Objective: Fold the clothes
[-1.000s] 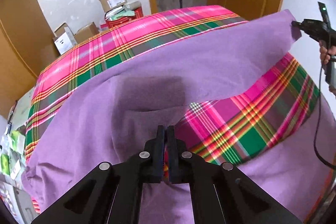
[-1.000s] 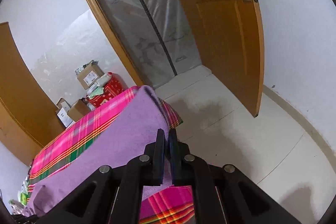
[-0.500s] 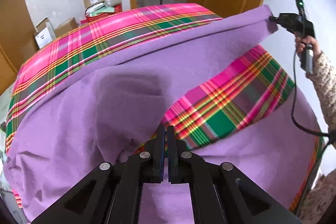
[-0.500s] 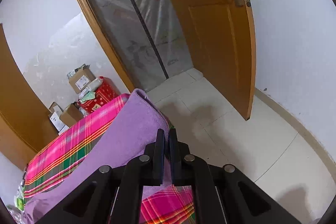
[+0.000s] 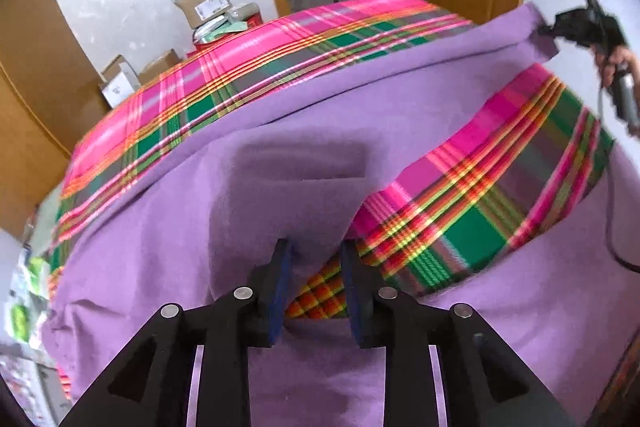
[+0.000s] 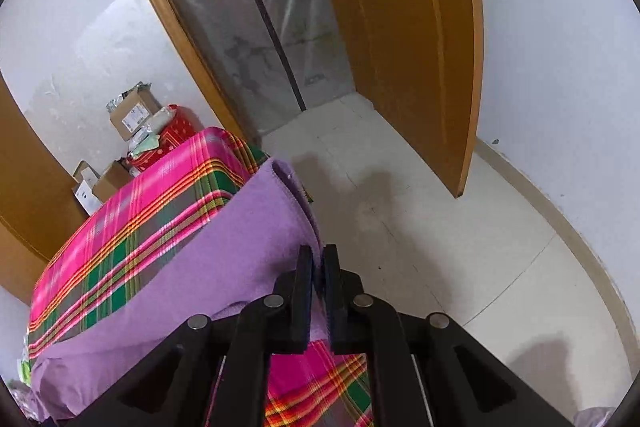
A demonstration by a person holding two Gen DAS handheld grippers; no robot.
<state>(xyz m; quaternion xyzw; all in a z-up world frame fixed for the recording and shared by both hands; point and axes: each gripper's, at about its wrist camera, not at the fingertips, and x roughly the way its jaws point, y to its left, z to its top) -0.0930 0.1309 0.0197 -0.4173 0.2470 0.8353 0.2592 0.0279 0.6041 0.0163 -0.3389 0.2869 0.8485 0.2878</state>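
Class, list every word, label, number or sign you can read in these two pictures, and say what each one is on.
No text can be read in either view.
Top cardboard box: a white label, print too small and blurred.
White box on the floor: dark marks, too small to read.
Purple garment and plaid cloth: no print visible.

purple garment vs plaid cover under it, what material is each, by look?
Purple garment: looks like a soft matte knit or fleece, no sheen, drapes in rounded folds. Cotton or synthetic, can't tell.
Plaid cover: thin woven cloth with a slight sheen, crisp woven-looking stripes, lies flat; possibly polyester or a cotton blend.
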